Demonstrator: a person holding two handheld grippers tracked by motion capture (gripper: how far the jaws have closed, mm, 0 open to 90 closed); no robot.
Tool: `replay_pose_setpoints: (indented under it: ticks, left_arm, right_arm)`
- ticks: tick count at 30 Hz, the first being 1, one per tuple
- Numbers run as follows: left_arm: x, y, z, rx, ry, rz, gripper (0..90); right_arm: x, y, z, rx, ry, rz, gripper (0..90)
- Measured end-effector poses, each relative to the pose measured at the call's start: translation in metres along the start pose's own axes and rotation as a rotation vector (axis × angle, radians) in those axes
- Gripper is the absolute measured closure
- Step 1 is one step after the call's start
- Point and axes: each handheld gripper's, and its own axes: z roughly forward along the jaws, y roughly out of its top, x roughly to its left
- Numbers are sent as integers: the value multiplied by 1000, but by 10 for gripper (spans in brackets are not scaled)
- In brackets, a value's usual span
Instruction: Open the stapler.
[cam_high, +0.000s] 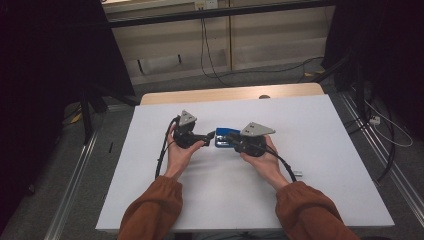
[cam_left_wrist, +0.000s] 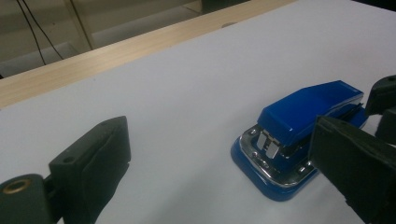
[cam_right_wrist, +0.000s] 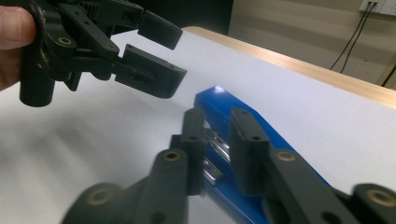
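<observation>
Pinching the blue stapler (cam_right_wrist: 243, 121), the right gripper (cam_right_wrist: 217, 140) steadies it; left gripper (cam_left_wrist: 224, 154) waits wide at 9 o'clock.

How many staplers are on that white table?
1: a blue stapler lies mid-table, between the two hand-held grippers. The right gripper is closed on one end; the left gripper stands open beside it.

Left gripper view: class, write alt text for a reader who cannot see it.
A blue stapler with a chrome front lies on a white table. The left gripper has its black jaws wide apart, the stapler just inside the right-hand jaw. A wooden table edge runs behind.
</observation>
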Motion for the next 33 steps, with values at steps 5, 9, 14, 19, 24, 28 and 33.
replay_pose_setpoints:
  ticks: [5, 9, 14, 19, 24, 28, 33]
  left_arm:
    - [-1, -1, 1, 21, -10, 9, 106]
    - [-1, -1, -1, 15, -17, 4, 189]
    - [-1, -2, -4, 13, -31, -9, 435]
    - [-5, -5, 0, 34, -46, 15, 654]
    - [-10, -8, 6, 57, -81, 46, 827]
    - [-13, -9, 10, 73, -88, 62, 900]
    - [-15, -11, 14, 83, -91, 65, 900]
  right_arm:
    - [0, 0, 6, 29, 2, -4, 900]
    - [1, -1, 10, 59, 6, -7, 900]
    - [2, 0, 15, 83, 28, -14, 900]
    - [2, 1, 19, 112, 38, -27, 900]
    - [3, 2, 24, 131, 39, -34, 900]
    - [3, 3, 27, 154, 39, -47, 900]
    - [2, -1, 30, 187, 38, -49, 900]
